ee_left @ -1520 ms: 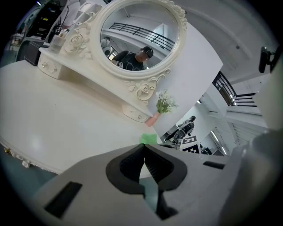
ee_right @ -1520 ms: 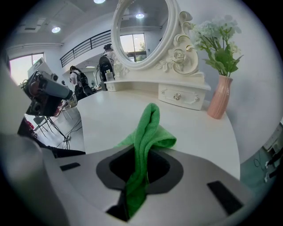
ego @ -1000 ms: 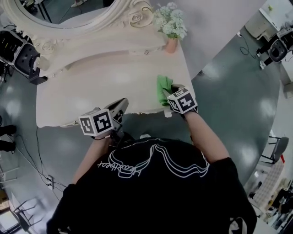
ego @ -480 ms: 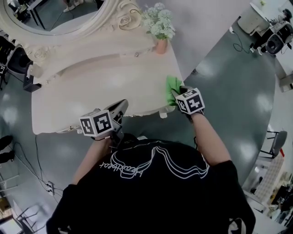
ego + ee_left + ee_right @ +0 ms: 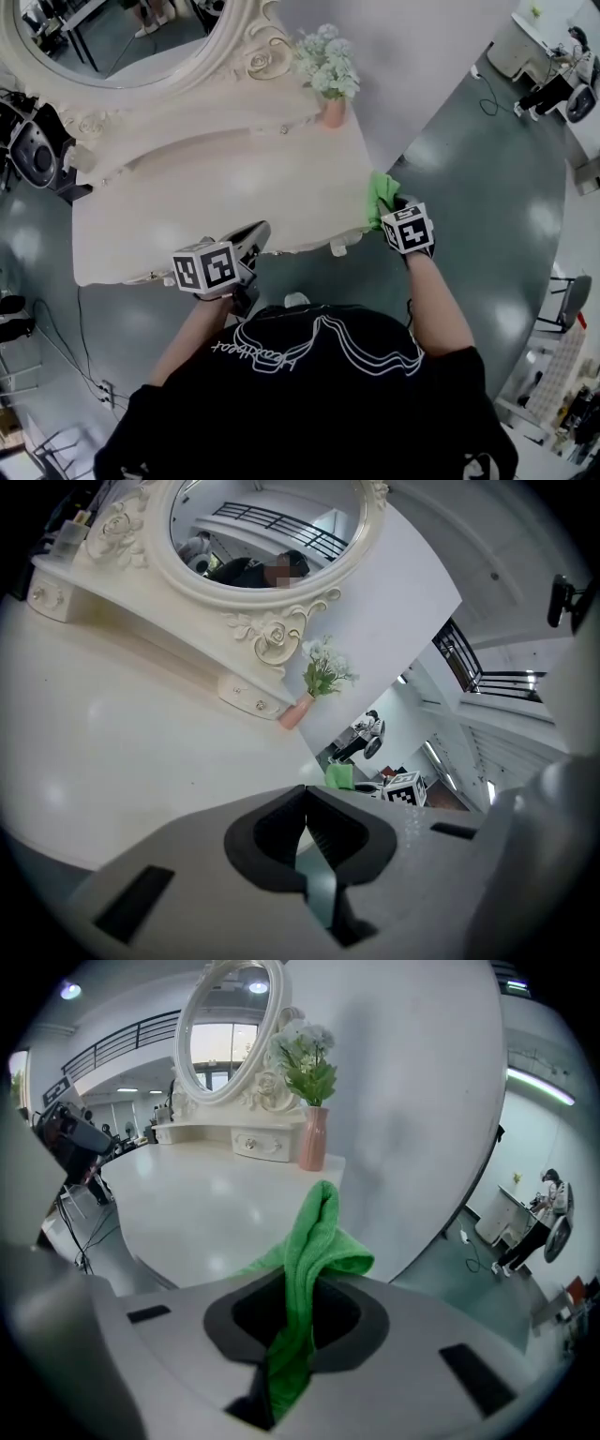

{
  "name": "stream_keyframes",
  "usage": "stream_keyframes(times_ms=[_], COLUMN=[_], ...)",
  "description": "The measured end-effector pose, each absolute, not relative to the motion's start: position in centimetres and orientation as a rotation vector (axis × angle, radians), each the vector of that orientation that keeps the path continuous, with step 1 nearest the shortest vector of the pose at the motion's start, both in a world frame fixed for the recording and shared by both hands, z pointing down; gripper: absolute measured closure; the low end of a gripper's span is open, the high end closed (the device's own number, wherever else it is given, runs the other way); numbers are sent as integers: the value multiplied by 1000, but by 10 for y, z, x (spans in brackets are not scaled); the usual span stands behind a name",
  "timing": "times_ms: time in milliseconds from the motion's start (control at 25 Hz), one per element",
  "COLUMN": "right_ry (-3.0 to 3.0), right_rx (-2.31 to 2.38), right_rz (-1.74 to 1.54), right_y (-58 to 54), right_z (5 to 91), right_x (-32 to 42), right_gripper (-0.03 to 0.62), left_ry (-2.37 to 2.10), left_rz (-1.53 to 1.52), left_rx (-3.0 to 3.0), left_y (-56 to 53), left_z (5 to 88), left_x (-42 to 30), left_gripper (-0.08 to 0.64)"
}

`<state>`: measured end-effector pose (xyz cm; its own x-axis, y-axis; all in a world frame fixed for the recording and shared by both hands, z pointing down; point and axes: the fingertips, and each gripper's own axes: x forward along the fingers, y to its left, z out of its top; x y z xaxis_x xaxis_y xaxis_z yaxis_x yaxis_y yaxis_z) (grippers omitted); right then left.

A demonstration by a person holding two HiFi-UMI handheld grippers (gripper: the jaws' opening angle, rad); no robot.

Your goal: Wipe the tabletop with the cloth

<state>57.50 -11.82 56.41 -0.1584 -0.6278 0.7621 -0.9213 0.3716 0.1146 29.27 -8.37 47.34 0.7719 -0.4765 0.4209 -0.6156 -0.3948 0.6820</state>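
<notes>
The cloth (image 5: 314, 1241) was pinched in my right gripper (image 5: 298, 1312), bunched at the right front corner of the table (image 5: 225, 187), seemingly just touching its edge. I judged a wiping pass in hand; next it needed pressing flat and sweeping inward. My left gripper (image 5: 305, 841) hung closed, empty.

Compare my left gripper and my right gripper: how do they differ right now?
The right gripper is shut on the green cloth; the left gripper is shut with nothing between its jaws. The right gripper is at the right edge of the table; the left gripper is at its front edge. Both point in over the table.
</notes>
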Motion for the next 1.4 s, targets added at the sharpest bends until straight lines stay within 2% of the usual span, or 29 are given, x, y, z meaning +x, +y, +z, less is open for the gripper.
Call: stream_keyframes(times_ms=[280,600,800,1080,1400], right_ry=[-1873,-2591,-2867,-3000,-3005], right_rx=[1459,1368,1174,933,866], right_rz=[524,487,495,428,387], right_y=[-96,-72,-42,3,32], right_z=[533,377,320,298,298], right_x=[576,411,328,260,228], right_gripper=[541,540,540,541,541], left_ry=[-820,-825,-866,-946,-1011], left_rz=[193,90,10,-90,-133], left_rx=[2103,2264,2392,2444,2410], left_y=[-73,-50,-28,4,32], left_z=[446,368,323,298,294], left_x=[261,213,183,144,114], left_gripper=[555,555,555,555,555])
